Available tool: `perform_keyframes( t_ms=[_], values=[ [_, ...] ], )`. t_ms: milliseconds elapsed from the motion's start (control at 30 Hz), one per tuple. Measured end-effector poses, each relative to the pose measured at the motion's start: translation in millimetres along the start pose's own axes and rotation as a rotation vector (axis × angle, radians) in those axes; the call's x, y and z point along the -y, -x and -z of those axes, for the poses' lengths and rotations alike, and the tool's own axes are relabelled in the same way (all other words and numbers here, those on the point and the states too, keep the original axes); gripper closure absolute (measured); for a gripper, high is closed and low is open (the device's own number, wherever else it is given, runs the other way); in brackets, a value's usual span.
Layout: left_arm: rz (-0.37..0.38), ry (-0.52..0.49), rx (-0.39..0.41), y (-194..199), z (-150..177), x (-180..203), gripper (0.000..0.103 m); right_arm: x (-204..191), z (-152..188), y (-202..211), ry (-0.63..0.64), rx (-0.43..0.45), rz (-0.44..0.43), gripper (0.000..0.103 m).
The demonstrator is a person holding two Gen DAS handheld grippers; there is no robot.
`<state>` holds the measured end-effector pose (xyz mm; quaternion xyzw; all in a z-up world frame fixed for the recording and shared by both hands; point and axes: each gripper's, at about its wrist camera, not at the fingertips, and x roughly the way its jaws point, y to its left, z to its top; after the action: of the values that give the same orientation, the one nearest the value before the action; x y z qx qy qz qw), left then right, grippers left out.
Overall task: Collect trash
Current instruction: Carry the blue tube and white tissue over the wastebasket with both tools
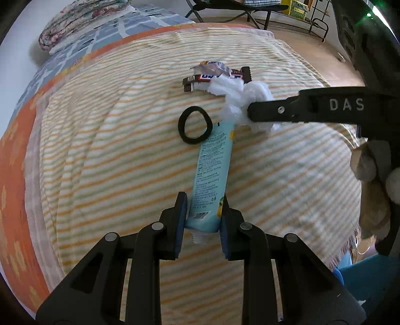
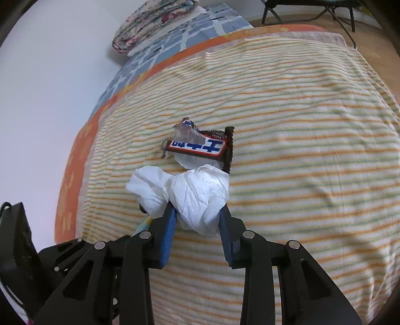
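Note:
A light blue tube (image 1: 212,170) lies on the striped blanket (image 1: 125,150). My left gripper (image 1: 203,202) is shut on the tube's near end. A black hair tie (image 1: 195,125) lies by the tube's far end. A crumpled white tissue (image 1: 237,100) sits beyond it, next to a brown candy wrapper (image 1: 212,77). My right gripper (image 2: 197,212) is shut on the tissue (image 2: 195,195); its finger shows in the left wrist view (image 1: 275,110). The wrapper (image 2: 200,147) lies just past the tissue in the right wrist view.
The striped blanket (image 2: 300,125) covers a bed with an orange sheet (image 1: 15,175). A folded floral quilt (image 1: 80,20) lies at the bed's far end. A black chair frame (image 1: 250,10) and wire rack (image 1: 312,17) stand on the wooden floor beyond.

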<state>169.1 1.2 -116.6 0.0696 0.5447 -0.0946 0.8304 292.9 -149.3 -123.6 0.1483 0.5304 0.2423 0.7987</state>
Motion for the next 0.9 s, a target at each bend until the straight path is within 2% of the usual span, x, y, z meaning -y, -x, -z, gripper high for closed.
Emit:
perform_keyframes(
  t_ms=[33, 133, 367, 600, 900],
  values=[
    [0.008, 0.012, -0.003, 3, 3, -1, 0.08, -1, 2, 3, 0.012, 0.001, 0.001, 0.081],
    [0.055, 0.045, -0.014, 9, 9, -5, 0.08, -6, 8, 14, 0.054, 0.013, 0.008, 0.083],
    [0.016, 0.046, -0.008, 19, 18, -3, 0.08, -5, 30, 38, 0.099, 0.013, 0.009, 0.084],
    [-0.026, 0.05, 0.004, 35, 41, 4, 0.08, -8, 59, 61, 0.148, 0.01, -0.004, 0.084],
    [-0.026, 0.066, 0.032, 57, 62, 13, 0.081, -17, 102, 83, 0.21, 0.003, -0.031, 0.084]
  ],
)
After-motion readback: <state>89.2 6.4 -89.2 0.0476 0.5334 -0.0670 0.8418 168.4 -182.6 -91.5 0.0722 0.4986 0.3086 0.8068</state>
